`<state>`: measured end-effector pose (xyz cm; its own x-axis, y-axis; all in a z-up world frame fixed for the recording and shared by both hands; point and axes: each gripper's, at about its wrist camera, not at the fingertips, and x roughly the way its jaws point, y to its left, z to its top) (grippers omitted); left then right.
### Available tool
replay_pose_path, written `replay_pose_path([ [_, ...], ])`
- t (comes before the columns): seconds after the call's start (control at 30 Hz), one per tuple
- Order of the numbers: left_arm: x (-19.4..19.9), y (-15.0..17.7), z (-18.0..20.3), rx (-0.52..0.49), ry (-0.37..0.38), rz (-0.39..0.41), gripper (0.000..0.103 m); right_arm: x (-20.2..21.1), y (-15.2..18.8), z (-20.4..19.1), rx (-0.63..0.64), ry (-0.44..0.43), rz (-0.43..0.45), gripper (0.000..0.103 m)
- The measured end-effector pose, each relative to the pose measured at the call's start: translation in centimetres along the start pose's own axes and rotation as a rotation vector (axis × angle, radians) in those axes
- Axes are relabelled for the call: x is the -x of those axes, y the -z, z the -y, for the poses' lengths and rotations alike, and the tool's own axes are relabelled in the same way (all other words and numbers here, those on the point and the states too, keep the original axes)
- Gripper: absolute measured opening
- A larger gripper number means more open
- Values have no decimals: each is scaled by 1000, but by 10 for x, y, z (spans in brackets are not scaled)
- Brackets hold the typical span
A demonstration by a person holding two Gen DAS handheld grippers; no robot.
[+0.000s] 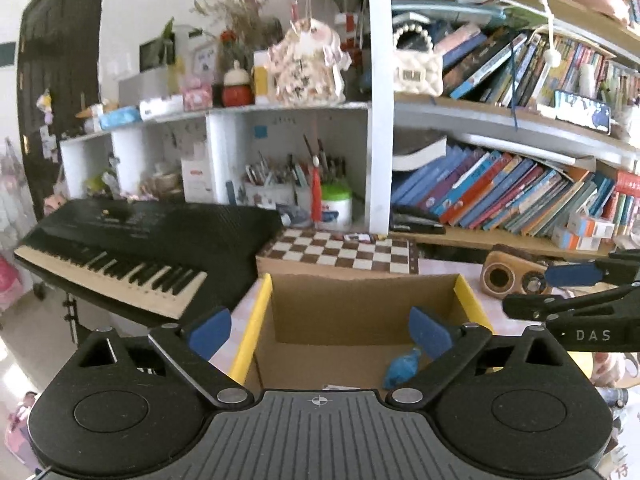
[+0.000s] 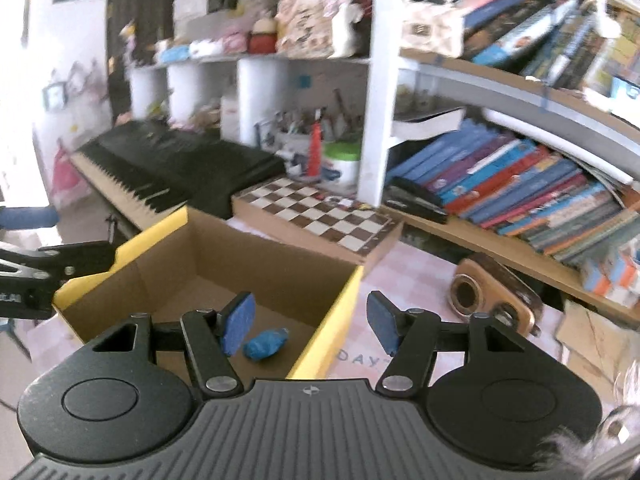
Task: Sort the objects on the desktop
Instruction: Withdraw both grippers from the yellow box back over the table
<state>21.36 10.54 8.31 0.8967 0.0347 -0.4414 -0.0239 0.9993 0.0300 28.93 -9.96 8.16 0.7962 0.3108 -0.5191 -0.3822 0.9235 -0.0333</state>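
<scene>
Cardboard box [image 1: 320,312]: matt brown corrugated paper, flap edges glossy yellow. Blue wad [image 2: 266,344] inside: crinkled, looks like thin plastic or paper, cannot tell which. Left gripper [image 1: 320,334]: matt black plastic, ribbed housing, bare metal rivets, blue matt pads. Speaker [image 2: 494,300]: smooth varnished wood. Chessboard [image 1: 340,252]: polished wood.

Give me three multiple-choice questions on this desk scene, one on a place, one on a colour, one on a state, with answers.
1. Where is the blue wad?
A. on the chessboard
B. in the box
C. on the keyboard

2. What colour are the box's flap edges?
A. yellow
B. red
C. green

3. How are the left tongs?
A. shut on the wad
B. open, holding nothing
C. shut on a book

Answers: 1 B, the wad lies on the box floor. 2 A, yellow strips line both side flaps. 3 B, the pads stand wide apart above the box; the right tongs are open too.
</scene>
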Motion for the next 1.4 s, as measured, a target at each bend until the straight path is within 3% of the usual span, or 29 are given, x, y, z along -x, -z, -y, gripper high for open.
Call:
replay_pose_path([
  [0.27,39,12,0,-14,16,42,98,42,23,-6,-56,108,90,61],
  [0.6,78,38,-13,60,3,48,98,83,53,-33,-97,224,118,64],
  [0.97,112,76,-22,79,10,5,98,123,105,-67,-147,244,45,65],
  [1.17,126,103,-19,43,12,-23,98,142,133,-84,-156,264,17,65],
  [1.4,136,123,-18,43,14,-72,98,153,161,-97,-187,226,-38,65],
])
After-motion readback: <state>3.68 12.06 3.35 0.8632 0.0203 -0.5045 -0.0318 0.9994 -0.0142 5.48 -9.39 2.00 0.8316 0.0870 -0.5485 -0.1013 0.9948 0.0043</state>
